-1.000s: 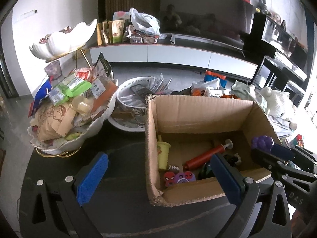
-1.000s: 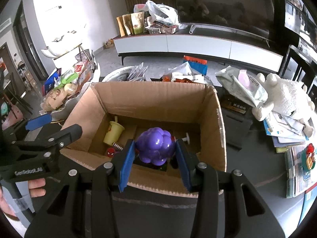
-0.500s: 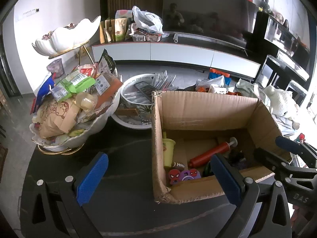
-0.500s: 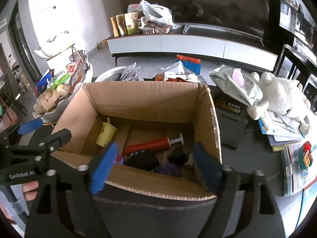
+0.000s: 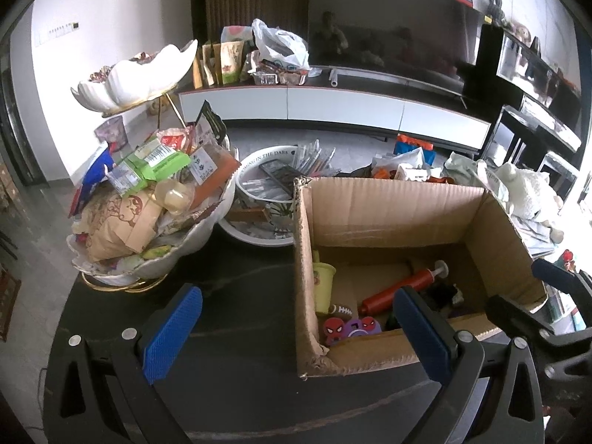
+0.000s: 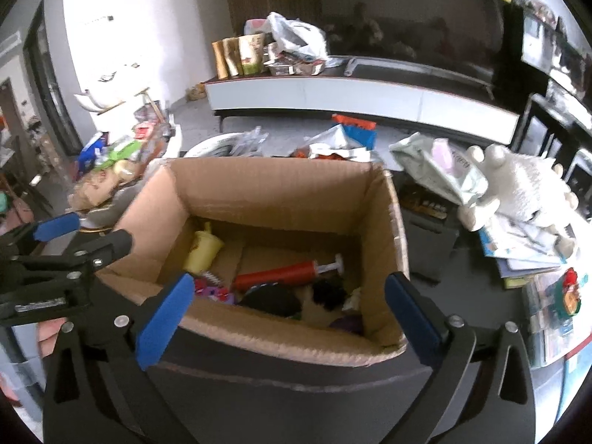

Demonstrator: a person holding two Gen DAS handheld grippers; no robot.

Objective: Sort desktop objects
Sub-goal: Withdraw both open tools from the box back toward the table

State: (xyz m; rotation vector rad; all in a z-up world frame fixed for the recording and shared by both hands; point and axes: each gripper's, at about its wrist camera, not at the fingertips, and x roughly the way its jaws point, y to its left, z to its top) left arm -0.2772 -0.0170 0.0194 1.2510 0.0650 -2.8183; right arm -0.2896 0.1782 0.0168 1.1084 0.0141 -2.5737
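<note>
An open cardboard box [image 5: 388,207] [image 6: 281,185] stands on the dark table. It holds a red hand pump [image 6: 281,275], a yellow cup [image 6: 201,253], small toys and a purple grape toy [image 6: 349,322] low in its near right corner. My right gripper [image 6: 290,281] hovers over the box's near wall. Its jaws are opening wide and nothing is between them. My left gripper [image 5: 296,292] stands open at the box's near left corner, holding nothing. Each gripper shows in the other's view: the right gripper [image 5: 518,285] and the left gripper [image 6: 96,229].
A two-tier shell dish [image 5: 192,233] heaped with snack packets stands left of the box. Behind it is a white bowl [image 5: 255,238] of pens and a remote. A white plush toy [image 6: 518,185], books [image 6: 525,248] and a packet lie to the right.
My right gripper let go of the purple grape toy, which dropped into the box, and its jaws spread wide. The left gripper stayed where it was.
</note>
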